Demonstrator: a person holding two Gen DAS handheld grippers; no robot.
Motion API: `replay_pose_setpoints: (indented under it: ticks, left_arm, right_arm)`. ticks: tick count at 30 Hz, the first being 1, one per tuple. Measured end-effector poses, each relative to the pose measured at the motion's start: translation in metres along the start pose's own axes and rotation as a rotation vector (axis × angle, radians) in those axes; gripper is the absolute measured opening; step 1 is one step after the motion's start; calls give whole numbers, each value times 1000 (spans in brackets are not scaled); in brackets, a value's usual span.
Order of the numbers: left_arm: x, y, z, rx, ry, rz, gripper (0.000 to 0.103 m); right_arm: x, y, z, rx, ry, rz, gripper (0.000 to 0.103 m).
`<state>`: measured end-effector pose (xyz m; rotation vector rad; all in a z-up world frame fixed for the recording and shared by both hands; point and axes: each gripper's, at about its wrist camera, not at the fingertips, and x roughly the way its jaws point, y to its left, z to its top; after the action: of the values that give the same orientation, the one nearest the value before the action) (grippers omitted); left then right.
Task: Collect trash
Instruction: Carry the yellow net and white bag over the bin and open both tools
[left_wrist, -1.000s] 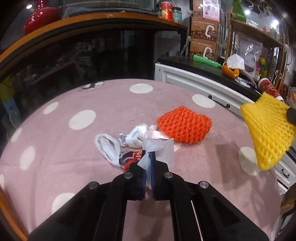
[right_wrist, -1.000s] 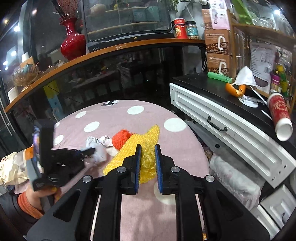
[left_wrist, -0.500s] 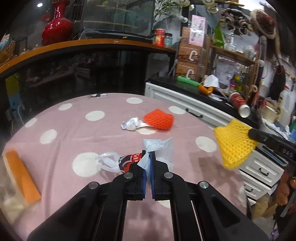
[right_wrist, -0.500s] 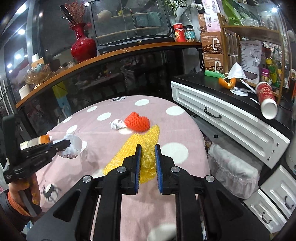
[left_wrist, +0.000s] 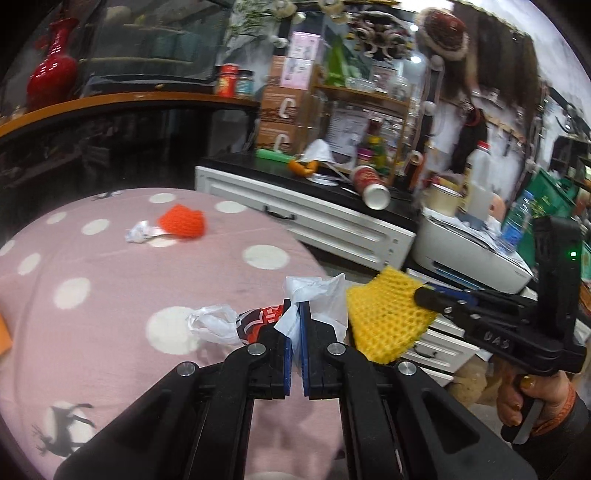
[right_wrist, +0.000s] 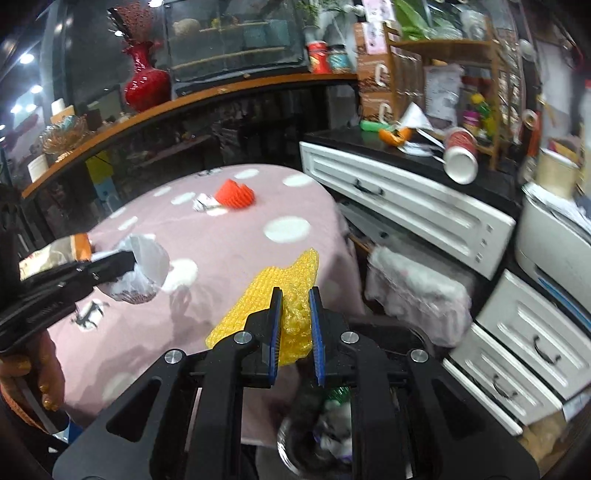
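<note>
The yellow foam net (right_wrist: 291, 317) is pinched between the jaws of the right gripper (right_wrist: 295, 314), held over the table's edge above a bin (right_wrist: 325, 432) with trash inside at 6 o'clock. The left gripper (left_wrist: 295, 317) has its jaws pressed on a white plastic bag (left_wrist: 314, 299) with red print. On the pink polka-dot tablecloth (left_wrist: 110, 295), toward 11 o'clock, lie an orange foam net (left_wrist: 183, 225) and, touching it, a crumpled white wrapper (left_wrist: 138, 232).
</note>
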<state>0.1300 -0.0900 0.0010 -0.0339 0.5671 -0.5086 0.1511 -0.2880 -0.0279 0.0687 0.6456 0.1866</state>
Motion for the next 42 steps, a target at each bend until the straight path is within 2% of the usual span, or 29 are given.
replay_pose_setpoints:
  ticks: [6, 10, 11, 13, 14, 15, 19, 24, 32, 42]
  left_arm:
    - [13, -55, -17, 66, 39, -89, 5]
    - [25, -82, -27, 104, 67, -118, 5]
    - [27, -85, -29, 110, 74, -122, 5]
    - [33, -92, -33, 118, 92, -129, 5]
    - [37, -95, -36, 122, 105, -134, 5]
    - [39, -97, -38, 125, 114, -136, 5]
    - [49, -106, -51, 152, 148, -136, 5]
    - [64, -115, -65, 181, 191, -139, 5]
    - [100, -132, -88, 243, 286, -152, 5]
    - [133, -148, -103, 301, 348, -163, 5]
  right_arm:
    - [1, -36, -31, 56, 72, -99, 15]
    - [17, -59, -51, 107, 129, -138, 17]
    - [22, -63, -56, 116, 143, -143, 22]
    - [33, -67, -65, 129, 175, -153, 47]
    - [36, -70, -70, 139, 178, -169, 67]
    - [36, -71, -74, 141, 166, -188, 71]
    - [34, -79, -77, 119, 157, -260, 75]
    - [20, -103, -73, 190, 121, -290, 81]
    - [10, -124, -71, 239, 99, -309, 81]
    - [5, -131, -71, 263, 89, -309, 81]
